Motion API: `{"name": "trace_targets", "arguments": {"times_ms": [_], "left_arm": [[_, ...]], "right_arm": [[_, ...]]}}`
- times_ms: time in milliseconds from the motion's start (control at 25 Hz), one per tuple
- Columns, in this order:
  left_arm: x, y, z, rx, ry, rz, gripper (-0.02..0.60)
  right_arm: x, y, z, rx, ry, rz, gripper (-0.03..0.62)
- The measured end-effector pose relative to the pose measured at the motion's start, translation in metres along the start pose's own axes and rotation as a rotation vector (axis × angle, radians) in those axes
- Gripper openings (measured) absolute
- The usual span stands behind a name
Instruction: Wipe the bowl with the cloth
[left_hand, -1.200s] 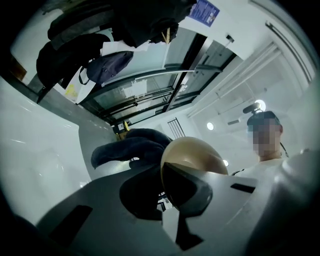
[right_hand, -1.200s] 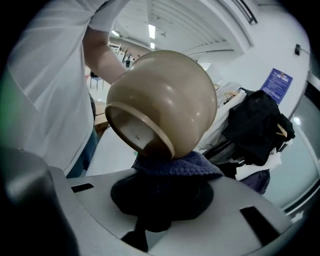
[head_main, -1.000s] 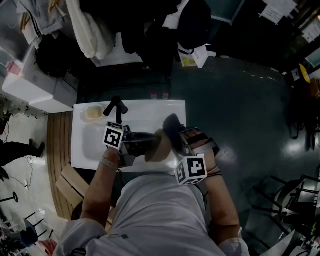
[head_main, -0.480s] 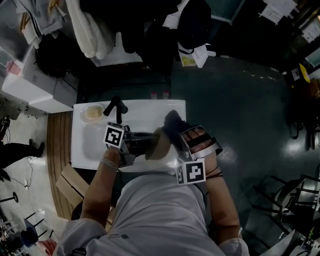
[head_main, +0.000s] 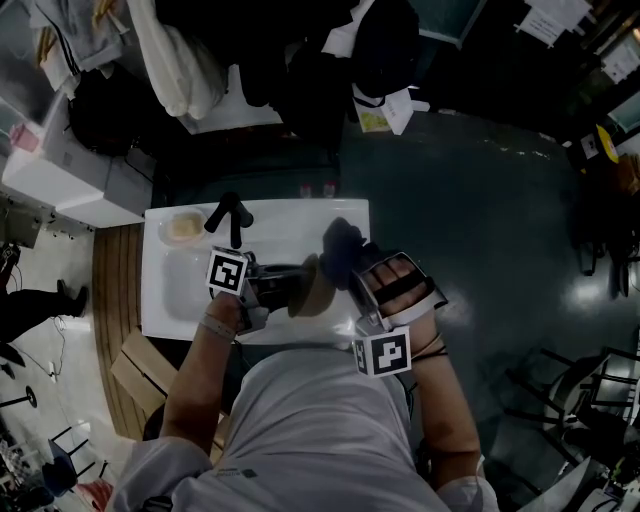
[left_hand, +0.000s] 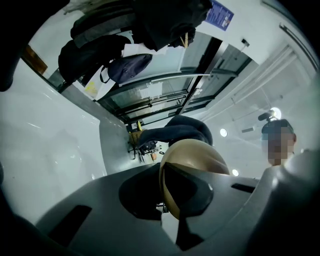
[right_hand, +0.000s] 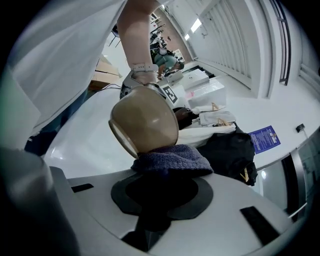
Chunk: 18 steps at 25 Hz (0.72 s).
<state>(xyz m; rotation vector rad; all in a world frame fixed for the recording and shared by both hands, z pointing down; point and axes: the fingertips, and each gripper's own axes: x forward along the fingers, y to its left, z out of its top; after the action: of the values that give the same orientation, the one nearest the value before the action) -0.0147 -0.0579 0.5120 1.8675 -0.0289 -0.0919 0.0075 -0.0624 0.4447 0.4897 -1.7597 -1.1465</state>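
— Where was the bowl (head_main: 308, 290)?

— It was held up over the near edge of the white table (head_main: 300, 215). It was tan and tipped on its side, with its opening turned toward the left gripper (left_hand: 164, 197).

— How did that gripper's jaws stand?

— They were clamped on the bowl's rim. One jaw reached inside the bowl and the other lay against its outer wall.

— And the cloth (right_hand: 172, 160)?

— It was dark blue and knitted, bunched into a wad. The right gripper (right_hand: 161, 200) had its jaws pinched tight on it. The wad touched the bowl's outer wall just beside the rim, on the side away from the left gripper.

— Where were the person's hands?

— One was on each side of the bowl. The left hand (head_main: 222, 318) was to its left and the right hand (head_main: 400, 290) to its right, both close in.

— Was anything else on the table?

— A small dish (head_main: 183, 228) with something pale yellow sat well to the left of the bowl. A black upright object (head_main: 230, 215) stood between the dish and the bowl, but what it was could not be made out.
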Motion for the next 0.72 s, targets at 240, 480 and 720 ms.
{"name": "trace_targets", "arguments": {"times_ms": [240, 480, 720], "left_arm": [[-0.011, 0.025, 0.005, -0.036, -0.061, 0.103, 0.021], [-0.023, 0.030, 0.023, -0.123, -0.239, 0.076, 0.020], [-0.038, 0.007, 0.054, -0.094, -0.424, -0.057, 0.020]], "right_arm": [[-0.009, -0.012, 0.021, 0.002, -0.087, -0.029, 0.080], [-0.016, -0.002, 0.046, 0.023, -0.173, 0.001, 0.080], [-0.025, 0.007, 0.068, 0.161, -0.290, 0.055, 0.080]]}}
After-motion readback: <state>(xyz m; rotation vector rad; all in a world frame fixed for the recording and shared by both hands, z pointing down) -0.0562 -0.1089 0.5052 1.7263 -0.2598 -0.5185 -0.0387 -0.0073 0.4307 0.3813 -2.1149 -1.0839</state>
